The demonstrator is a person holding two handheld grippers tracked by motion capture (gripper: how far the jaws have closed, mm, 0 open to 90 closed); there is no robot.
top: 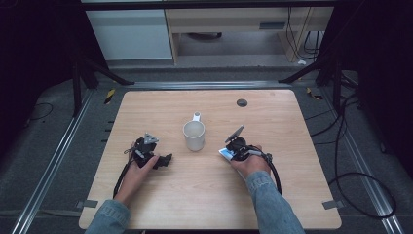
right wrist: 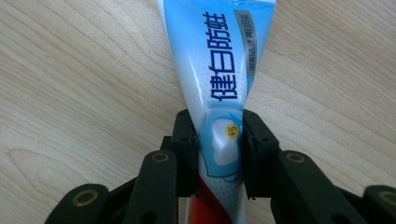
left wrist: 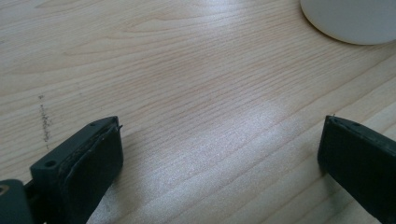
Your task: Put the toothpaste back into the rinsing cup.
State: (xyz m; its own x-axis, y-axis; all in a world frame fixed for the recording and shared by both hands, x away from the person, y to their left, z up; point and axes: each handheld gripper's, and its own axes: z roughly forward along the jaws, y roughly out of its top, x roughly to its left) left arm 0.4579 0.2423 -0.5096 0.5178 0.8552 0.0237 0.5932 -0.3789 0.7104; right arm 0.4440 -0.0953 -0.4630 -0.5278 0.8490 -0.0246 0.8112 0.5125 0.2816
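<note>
Toothpaste tube (right wrist: 219,88) between right tool (right wrist: 218,149) pads

Overhead view; two close tabletop (top: 204,185) views

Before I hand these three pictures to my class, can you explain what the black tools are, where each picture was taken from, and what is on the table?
A person holds a two-jaw gripper in each hand; there is no robot arm. The high view looks down on the wooden table. The other two come from cameras riding on the grippers. A white mug stands in the middle. The left gripper is open over bare wood beside the mug. The right gripper has its jaws pressed on a blue-and-white toothpaste tube lying on the table.
</note>
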